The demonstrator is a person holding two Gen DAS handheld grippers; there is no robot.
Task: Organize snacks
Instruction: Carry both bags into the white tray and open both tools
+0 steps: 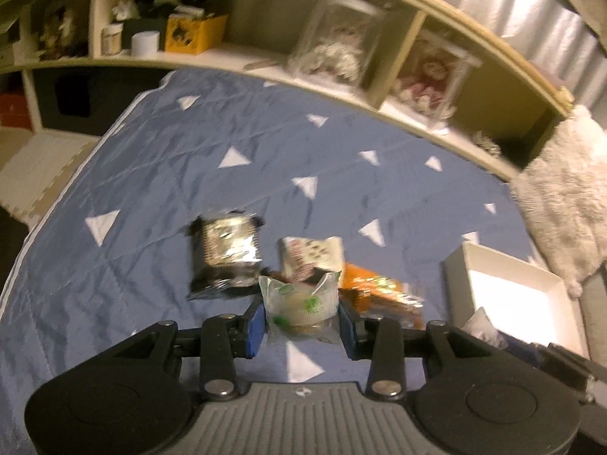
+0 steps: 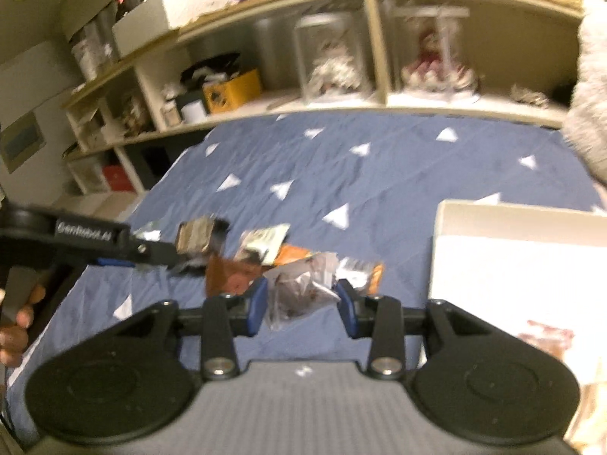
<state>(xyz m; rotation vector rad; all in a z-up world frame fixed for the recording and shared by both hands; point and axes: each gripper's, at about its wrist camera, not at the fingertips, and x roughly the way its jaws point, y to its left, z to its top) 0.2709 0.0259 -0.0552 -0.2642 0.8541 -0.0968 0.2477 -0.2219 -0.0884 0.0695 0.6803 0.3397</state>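
Snacks lie in a loose heap on the blue bedspread [image 1: 151, 189], near the front edge of the bed, with the white box [image 1: 508, 284] just to their right.

Farthest left in the heap is the black and silver packet [image 1: 225, 258]: a crinkly foil pouch, surely light and slippery, best pinched at a flat sealed end rather than across its puffed middle. Next to it, the left tool [image 1: 301, 316] has its blue pads on either side of the clear packet with green print [image 1: 299, 299]. The pads look to be touching the film or very nearly so, but I cannot tell whether they are truly clamped on it. That packet is soft film over something pale and rounded, so a firm squeeze may crush the contents; a hold on the wrapper's edge seems safer. Behind it sits a white printed packet [image 1: 311, 258], and to its right an orange packet [image 1: 379, 292], both thin and probably easy to slide on the fabric.

In the right wrist view, the right tool [image 2: 301, 309] brackets a clear crumpled wrapper with dark contents [image 2: 299, 292]. Its pads stand apart with a gap on each side, so it reads as open. This wrapper is limp and glossy; it would likely fold under a grip, so taking it low and across the bulk of the contents looks wise. The box beside it already holds at least one wrapped item.
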